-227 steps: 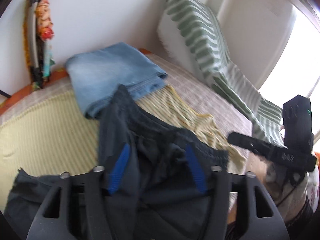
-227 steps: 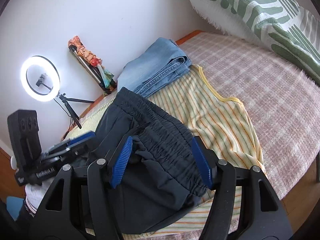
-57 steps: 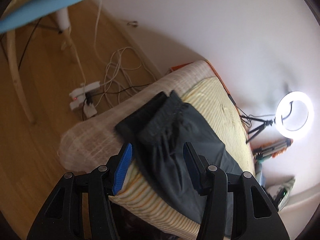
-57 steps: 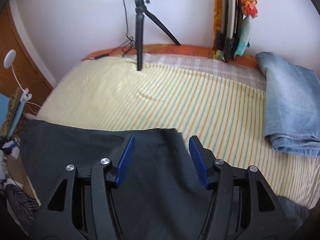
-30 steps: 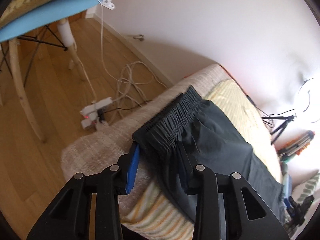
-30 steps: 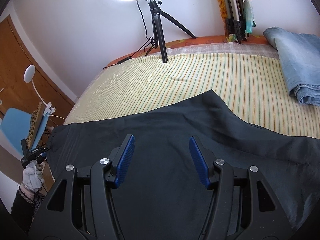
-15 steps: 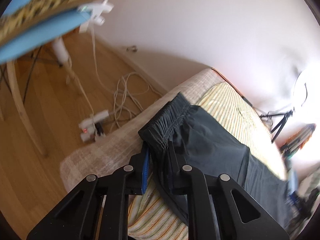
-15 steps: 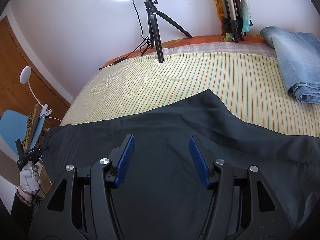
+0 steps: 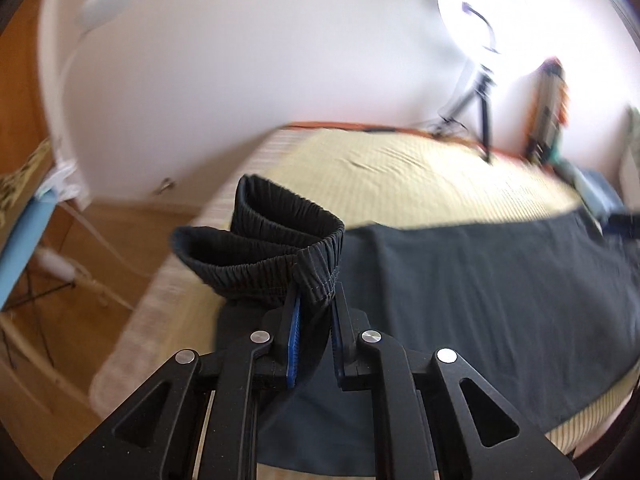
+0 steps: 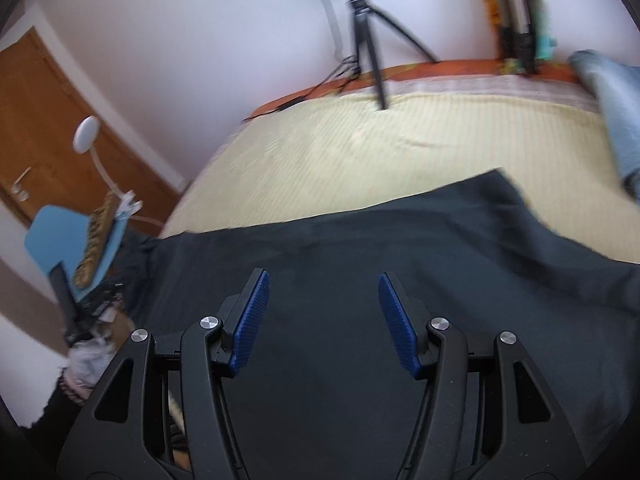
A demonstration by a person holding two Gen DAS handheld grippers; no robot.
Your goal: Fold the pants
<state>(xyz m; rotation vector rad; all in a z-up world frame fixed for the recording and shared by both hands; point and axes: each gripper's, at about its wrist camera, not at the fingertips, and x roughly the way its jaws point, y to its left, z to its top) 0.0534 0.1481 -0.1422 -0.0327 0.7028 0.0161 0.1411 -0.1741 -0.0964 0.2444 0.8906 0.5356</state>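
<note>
The left gripper (image 9: 314, 312), just closed, pinches the waistband of the pants (image 9: 480, 280) lying on the bed (image 9: 400, 168), while the right gripper (image 10: 320, 312) hovers spread; next, carrying the waistband toward the legs.

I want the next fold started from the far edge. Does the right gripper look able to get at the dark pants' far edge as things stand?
Probably yes. The right gripper hovers open over the dark pants, and nothing lies between its jaws and the far edge, only bare striped bedspread beyond.

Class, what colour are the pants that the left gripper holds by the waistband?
Black or very dark grey pants, clearest in the left wrist view.
</note>
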